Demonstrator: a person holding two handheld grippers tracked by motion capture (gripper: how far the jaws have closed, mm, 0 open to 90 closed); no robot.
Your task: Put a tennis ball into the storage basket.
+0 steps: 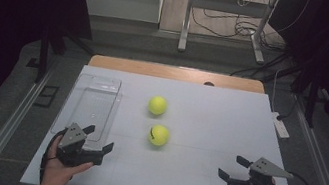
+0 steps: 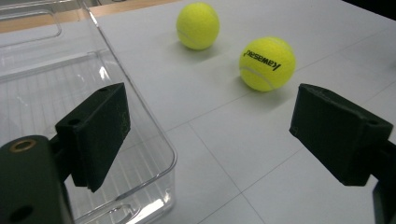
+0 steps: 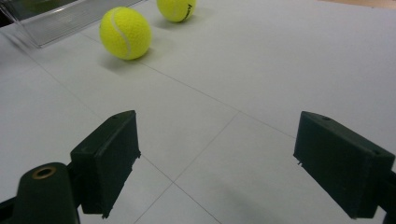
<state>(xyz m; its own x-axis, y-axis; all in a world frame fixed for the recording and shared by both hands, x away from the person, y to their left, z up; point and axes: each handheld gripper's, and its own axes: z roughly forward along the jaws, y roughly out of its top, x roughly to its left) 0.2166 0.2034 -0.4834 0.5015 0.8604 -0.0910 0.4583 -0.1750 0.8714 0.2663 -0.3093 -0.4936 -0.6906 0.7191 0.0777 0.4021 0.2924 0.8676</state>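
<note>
Seen from the high view, two tennis balls lie mid-frame on the white table [image 1: 207, 130], the far ball [image 1: 157, 105] above the near ball [image 1: 159, 135], slightly apart. A clear tray [image 1: 92, 105] sits centre-left. The left gripper [image 1: 98, 138] at lower left and the right gripper [image 1: 234, 167] at lower right both gape wide, empty.

Next, in the left gripper view, its jaws stand wide; the tray [image 2: 140, 116] fills the left, one jaw over its near corner, and both balls [image 2: 267, 63] [image 2: 198, 25] sit at upper centre.

Lastly, in the right gripper view, the jaws stand wide over bare table, with the balls [image 3: 126, 32] [image 3: 176, 9] at upper left.
</note>
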